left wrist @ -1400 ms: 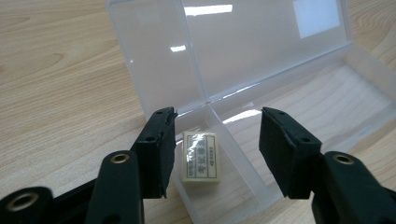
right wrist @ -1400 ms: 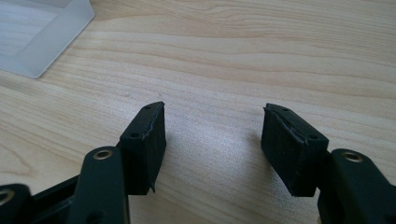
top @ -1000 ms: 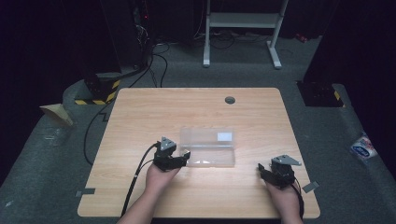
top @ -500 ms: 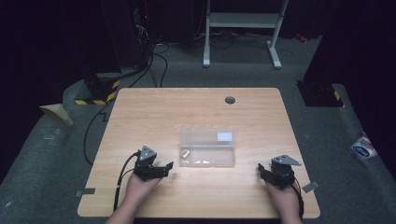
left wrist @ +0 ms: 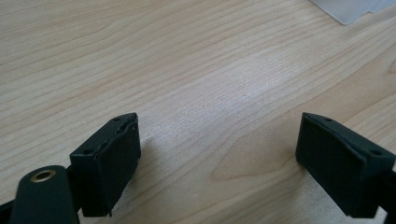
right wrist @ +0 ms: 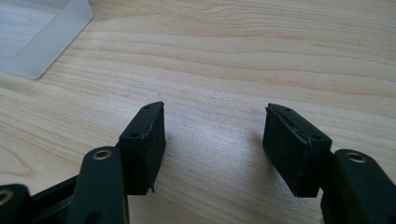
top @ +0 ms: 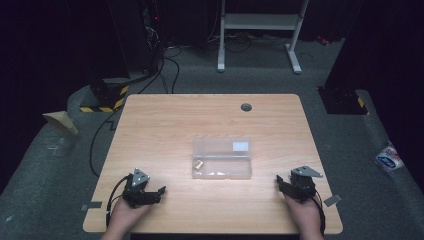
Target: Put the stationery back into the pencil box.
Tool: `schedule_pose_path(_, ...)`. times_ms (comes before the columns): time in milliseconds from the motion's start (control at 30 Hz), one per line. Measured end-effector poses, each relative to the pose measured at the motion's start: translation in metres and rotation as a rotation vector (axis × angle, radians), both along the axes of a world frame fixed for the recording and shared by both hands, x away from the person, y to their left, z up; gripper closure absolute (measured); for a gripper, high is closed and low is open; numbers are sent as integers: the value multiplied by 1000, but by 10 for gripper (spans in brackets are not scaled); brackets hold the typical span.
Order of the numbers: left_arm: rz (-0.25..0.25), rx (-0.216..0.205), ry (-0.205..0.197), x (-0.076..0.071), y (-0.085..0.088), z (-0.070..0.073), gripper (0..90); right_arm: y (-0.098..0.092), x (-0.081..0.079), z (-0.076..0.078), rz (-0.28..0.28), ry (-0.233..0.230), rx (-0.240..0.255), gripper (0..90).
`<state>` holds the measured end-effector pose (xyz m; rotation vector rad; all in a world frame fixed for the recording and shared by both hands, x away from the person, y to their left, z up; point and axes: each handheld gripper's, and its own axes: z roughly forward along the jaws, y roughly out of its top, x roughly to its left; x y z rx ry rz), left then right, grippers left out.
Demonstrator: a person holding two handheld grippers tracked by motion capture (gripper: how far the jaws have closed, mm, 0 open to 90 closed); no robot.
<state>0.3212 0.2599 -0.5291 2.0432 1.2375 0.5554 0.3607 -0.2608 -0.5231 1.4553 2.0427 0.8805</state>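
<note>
A light wooden table [top: 165, 125] stands on grey carpet [top: 350, 145] in a dark room.

The left gripper [top: 159, 190] drew back from the clear box [top: 222, 158] toward the table's [top: 210, 120] near left corner, its jaws opening wide with nothing between them

Bright pool on the table [top: 165, 125], dark surroundings, soft grainy edges.

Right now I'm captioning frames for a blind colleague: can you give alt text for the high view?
A clear plastic box with a small brass piece inside sits mid-table. A person's hands hold the left gripper and right gripper near the front corners, both open and empty.
</note>
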Motion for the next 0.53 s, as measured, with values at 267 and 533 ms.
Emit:
schedule_pose_path(267,-19,-10,-4,-1,4,0,163,1,0,0,-5,1,-3,385)
schedule_pose_path(533,-7,-10,-2,-5,5,0,158,1,2,0,1,1,0,383)
